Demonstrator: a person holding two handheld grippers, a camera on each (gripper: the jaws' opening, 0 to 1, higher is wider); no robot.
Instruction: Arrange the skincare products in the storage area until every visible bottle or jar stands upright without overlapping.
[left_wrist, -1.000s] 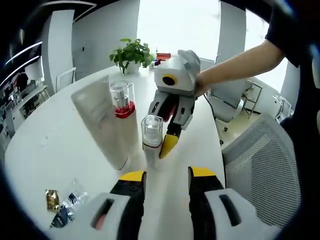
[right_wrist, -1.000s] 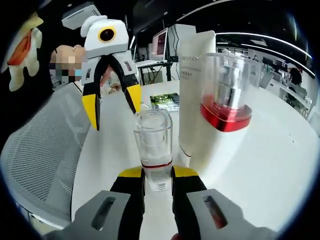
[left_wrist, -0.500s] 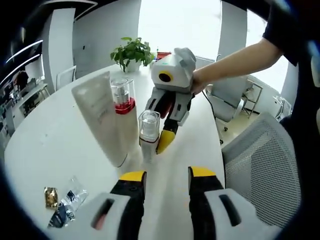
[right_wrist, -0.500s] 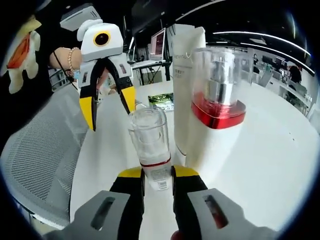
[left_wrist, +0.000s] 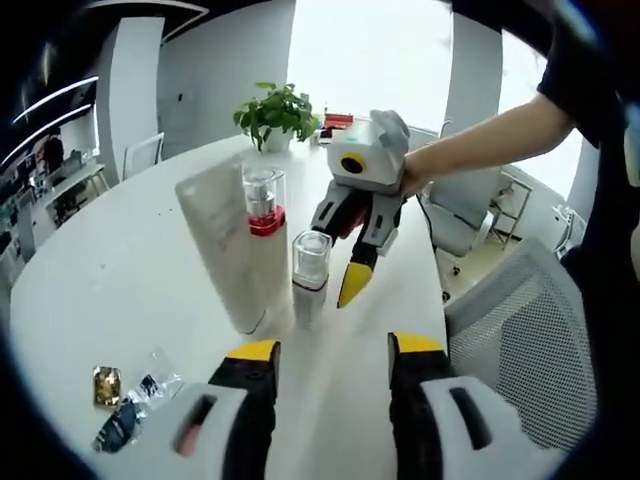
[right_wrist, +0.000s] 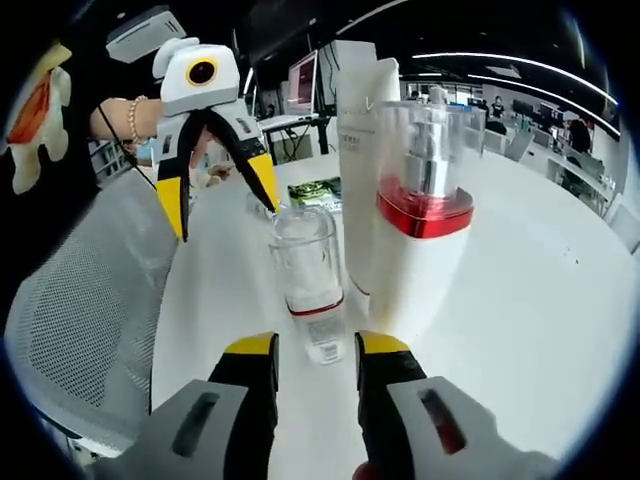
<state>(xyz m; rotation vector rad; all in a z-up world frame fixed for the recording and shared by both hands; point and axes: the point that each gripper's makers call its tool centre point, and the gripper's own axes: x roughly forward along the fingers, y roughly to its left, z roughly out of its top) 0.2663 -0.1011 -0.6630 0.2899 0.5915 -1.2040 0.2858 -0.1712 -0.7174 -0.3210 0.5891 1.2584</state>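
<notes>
- The small bottle (right_wrist: 307, 277) with the clear cap stands up straight on the white table (right_wrist: 520, 290), just past the tips of the right gripper (right_wrist: 317, 345).
- The right gripper's yellow tips are apart, with a gap on each side of the bottle, so it holds nothing.
- In the left gripper view, the same small bottle (left_wrist: 309, 276) stands just beside the tall pump bottle (left_wrist: 263, 245) with the red ring, and the big white tube (left_wrist: 225, 250) is right behind them.
- I cannot tell if the small bottle touches the tall one; they look very close.
- The left gripper (left_wrist: 330, 352) hangs low over the table, near the small bottle. Its tips are apart and nothing is between them.
- Some small packets (left_wrist: 125, 400) lie flat on the table off to one side.
- The step now looks like letting go of the small bottle and moving away.
- To do it well, pull the right gripper straight back, slow and level, so no tip bumps the bottle.
- The bottle is thin and tall, so I think a small knock could tip it into its neighbours.
- Keep the left gripper away from the three things while the right one backs off.
</notes>
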